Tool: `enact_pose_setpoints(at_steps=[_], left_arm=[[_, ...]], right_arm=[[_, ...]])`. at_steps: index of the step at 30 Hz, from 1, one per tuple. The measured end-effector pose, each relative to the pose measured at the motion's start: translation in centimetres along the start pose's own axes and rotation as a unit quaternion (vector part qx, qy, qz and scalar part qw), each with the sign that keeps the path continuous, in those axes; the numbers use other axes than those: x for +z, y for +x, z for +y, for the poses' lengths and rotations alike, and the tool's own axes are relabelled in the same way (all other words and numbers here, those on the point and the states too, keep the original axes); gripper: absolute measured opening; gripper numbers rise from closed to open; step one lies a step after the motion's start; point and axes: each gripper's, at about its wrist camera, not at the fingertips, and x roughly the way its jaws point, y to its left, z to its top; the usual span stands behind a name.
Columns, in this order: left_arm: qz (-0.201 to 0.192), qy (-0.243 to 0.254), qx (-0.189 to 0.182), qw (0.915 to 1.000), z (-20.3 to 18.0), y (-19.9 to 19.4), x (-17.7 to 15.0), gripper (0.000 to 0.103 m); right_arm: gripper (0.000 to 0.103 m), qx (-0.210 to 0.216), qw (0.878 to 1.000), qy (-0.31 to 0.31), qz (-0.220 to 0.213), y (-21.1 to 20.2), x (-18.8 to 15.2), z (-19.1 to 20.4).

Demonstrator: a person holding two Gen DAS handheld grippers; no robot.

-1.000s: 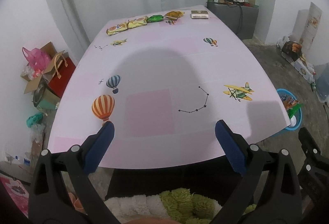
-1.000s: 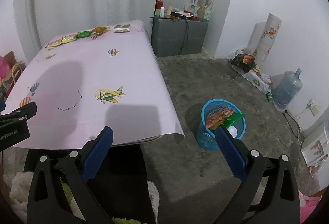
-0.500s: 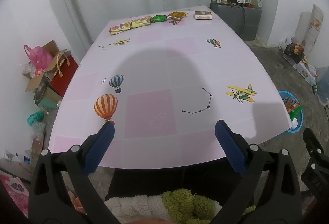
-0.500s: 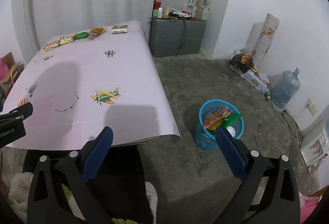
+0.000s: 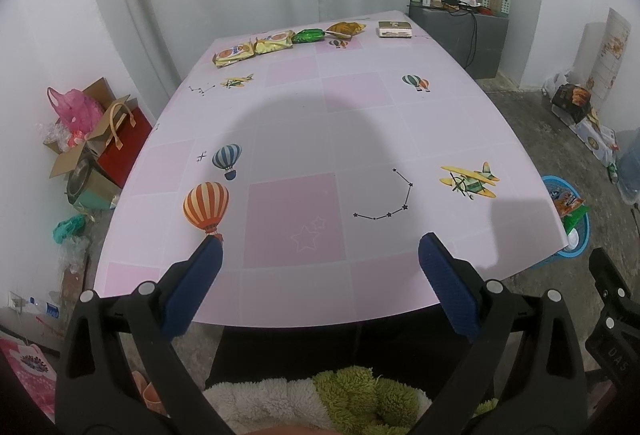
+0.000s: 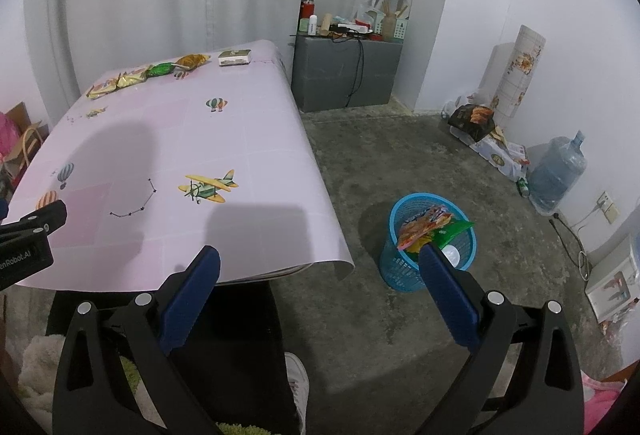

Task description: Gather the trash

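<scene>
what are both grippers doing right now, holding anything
left gripper: open, holding nothing
right gripper: open, holding nothing

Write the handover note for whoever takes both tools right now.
Left tool: open, empty, at the table's near edge.
Right tool: open, empty, aimed between the table and the blue basket.
Done: the basket on the floor, right of the table, already holds wrappers.
Left: four snack packets and a small box in a row along the far edge.
</scene>
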Motion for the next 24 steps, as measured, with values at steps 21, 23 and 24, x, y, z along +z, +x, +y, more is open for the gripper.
enact_pose_setpoints(at_steps=[21,23,24], left_arm=[[0.001,0.000,0.000,1.0000,0.04,0.01,-0.03,0.094],[0.001,0.000,0.000,1.0000,0.03,0.02,-0.01,0.094],[0.001,0.000,0.000,1.0000,0.04,0.02,-0.01,0.094]], right_arm=[[0.097,0.000,1.000,0.001,0.000,-0.05,0.05,0.22],[0.097,0.000,1.000,0.001,0.000,-0.03,0.04,0.19],[0.097,0.000,1.000,0.000,0.001,-0.02,0.03,0.16]])
